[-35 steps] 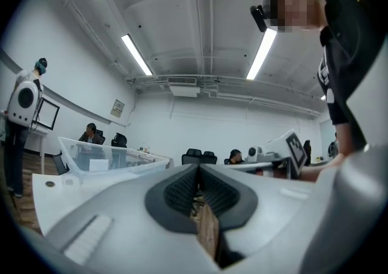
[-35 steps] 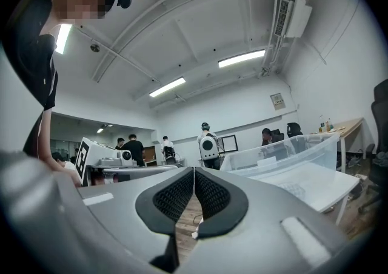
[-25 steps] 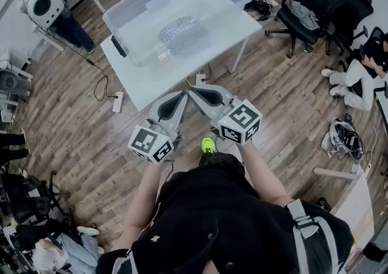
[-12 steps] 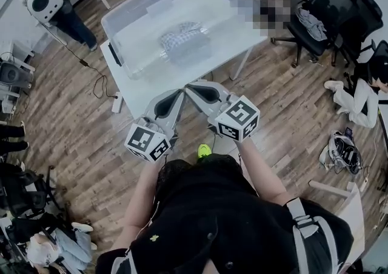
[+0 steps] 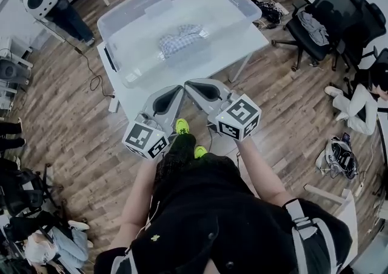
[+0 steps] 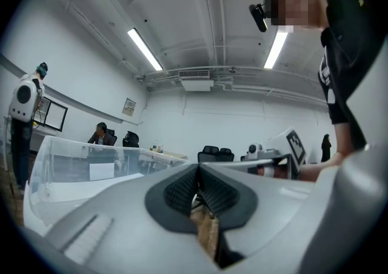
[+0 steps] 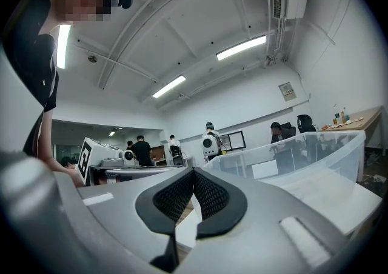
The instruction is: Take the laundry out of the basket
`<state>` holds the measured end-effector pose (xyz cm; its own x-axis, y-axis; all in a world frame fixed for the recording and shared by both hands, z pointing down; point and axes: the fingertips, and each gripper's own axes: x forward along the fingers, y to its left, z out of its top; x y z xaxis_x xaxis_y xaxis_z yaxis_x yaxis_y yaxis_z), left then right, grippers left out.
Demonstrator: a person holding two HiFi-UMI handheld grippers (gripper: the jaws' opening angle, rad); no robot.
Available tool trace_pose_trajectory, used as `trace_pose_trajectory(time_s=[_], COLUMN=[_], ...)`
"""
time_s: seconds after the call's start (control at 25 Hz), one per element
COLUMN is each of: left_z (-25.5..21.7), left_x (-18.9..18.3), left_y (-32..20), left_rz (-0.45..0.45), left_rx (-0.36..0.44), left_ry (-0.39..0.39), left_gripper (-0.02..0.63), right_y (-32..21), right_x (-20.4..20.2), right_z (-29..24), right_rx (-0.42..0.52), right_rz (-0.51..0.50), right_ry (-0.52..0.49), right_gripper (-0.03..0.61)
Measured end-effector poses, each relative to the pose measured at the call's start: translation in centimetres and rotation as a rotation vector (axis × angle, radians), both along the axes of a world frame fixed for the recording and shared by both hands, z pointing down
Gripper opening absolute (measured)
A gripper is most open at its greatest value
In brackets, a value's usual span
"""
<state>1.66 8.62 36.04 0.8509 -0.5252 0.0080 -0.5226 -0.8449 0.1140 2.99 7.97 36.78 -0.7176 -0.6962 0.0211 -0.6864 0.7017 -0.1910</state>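
The basket is a big clear plastic bin [image 5: 130, 21] on a white table [image 5: 136, 97]. The laundry, a crumpled checked cloth [image 5: 180, 37], lies in the middle of its floor. Both grippers are held level, side by side, short of the table's near edge and well apart from the bin. My left gripper [image 5: 177, 88] is shut with nothing between its pads [image 6: 182, 191]. My right gripper [image 5: 188, 83] is shut and empty too, its black pads [image 7: 209, 194] meeting at the tips. The bin's wall [image 6: 79, 163] shows ahead in the left gripper view, and the bin's clear wall [image 7: 303, 157] also in the right gripper view.
Black office chairs [image 5: 330, 15] stand at the right, with a seated person [image 5: 357, 97] beyond them. Another person with a white pack [image 5: 42, 0] stands at the upper left. Cables and a power strip [image 5: 113, 104] lie on the wood floor left of the table. A bag [image 5: 336, 157] sits at the right.
The person has stepped toward the table, one foot coming forward under the grippers. Both grippers have moved closer to the table's near edge, still shut and side by side.
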Motion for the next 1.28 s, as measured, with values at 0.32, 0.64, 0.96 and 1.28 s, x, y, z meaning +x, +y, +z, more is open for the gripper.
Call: trace_pose_trajectory(time_s=[0.32,0.64,0.96,1.28], left_z=[-0.1,-0.9,-2.4,-1.8], left_x=[1.4,2.1,1.8,0.7], left_y=[-4.8,-11.2,-17.8,-23.9], left_rz=[0.021,0.040,0.054,0.047], left_rx=[0.002,0.005,0.024,-0.003], left_ry=[0.001,0.035,0.059,0.073], left_gripper=[0.006,0.006,0.006,0.006], right_y=[-4.6,-11.0,-17.7,-23.8], right_x=[1.4,2.1,1.9,0.9], right_z=[-0.2,-1.5,-3.3,-2.8], right_rx=[0.001,0.011,0.040,0.019], right_rz=[0.019,0.042,0.065,0.059], right_ry=[0.001,0.024,0.037,0.051], right_gripper=[0.000,0.000,0.000,0.000])
